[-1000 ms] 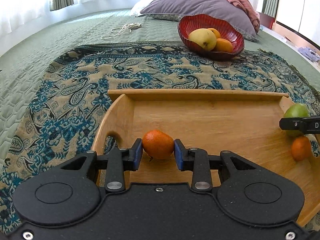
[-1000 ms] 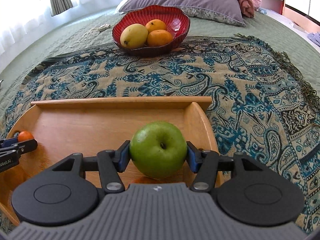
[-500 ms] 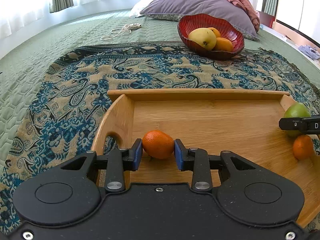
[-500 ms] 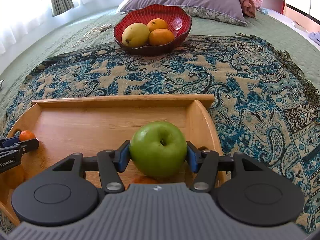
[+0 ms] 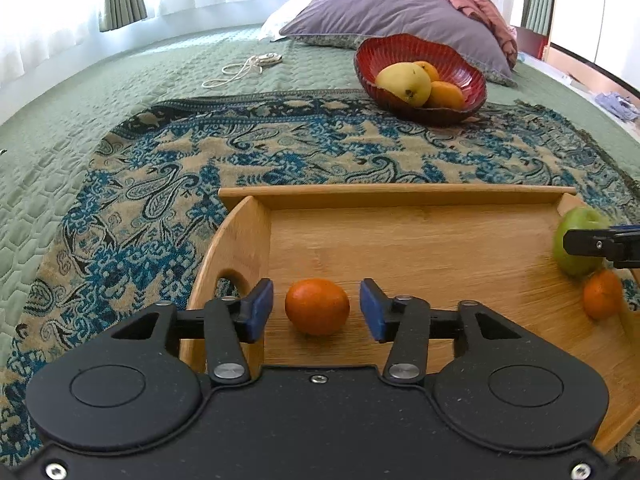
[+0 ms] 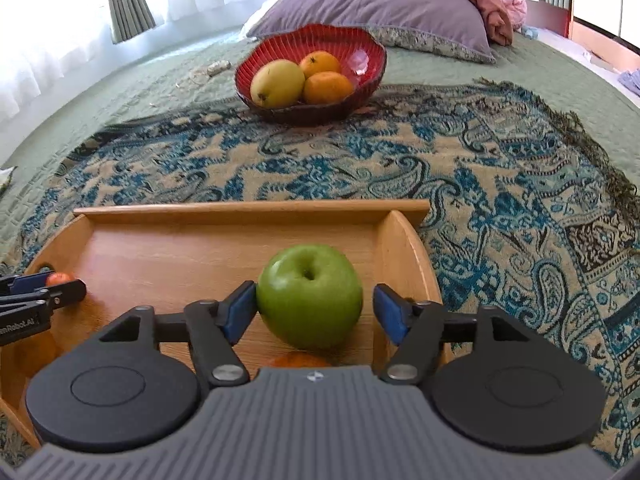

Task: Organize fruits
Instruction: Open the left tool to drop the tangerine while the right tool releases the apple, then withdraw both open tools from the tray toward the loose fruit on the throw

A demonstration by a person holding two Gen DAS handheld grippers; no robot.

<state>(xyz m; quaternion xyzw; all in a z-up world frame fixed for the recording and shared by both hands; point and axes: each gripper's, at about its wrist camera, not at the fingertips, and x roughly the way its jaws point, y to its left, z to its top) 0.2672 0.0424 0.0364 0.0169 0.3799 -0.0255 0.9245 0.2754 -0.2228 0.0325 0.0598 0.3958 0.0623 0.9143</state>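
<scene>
A wooden tray (image 5: 400, 196) lies on a patterned blanket. My left gripper (image 5: 317, 309) is open, its pads apart on either side of a small orange (image 5: 317, 306) that rests on the tray's left part. My right gripper (image 6: 312, 306) is open around a green apple (image 6: 309, 295) at the tray's (image 6: 248, 213) right end; the left pad is at the apple, the right pad is clear of it. The apple (image 5: 576, 240) shows in the left wrist view too. A second orange (image 5: 602, 294) lies beside it, partly hidden under the apple in the right wrist view (image 6: 298, 359).
A red bowl (image 6: 360, 52) with a yellow mango (image 6: 277, 83) and two oranges (image 6: 326, 87) stands behind the tray on the blanket (image 6: 500, 184). A purple pillow (image 5: 392, 8) and a pink cloth lie behind it. A white cord (image 5: 248, 66) lies on the green bedspread.
Both grippers have opened: the left let go of the small orange, the right let go of the green apple. Both fruits now rest on the tray.
</scene>
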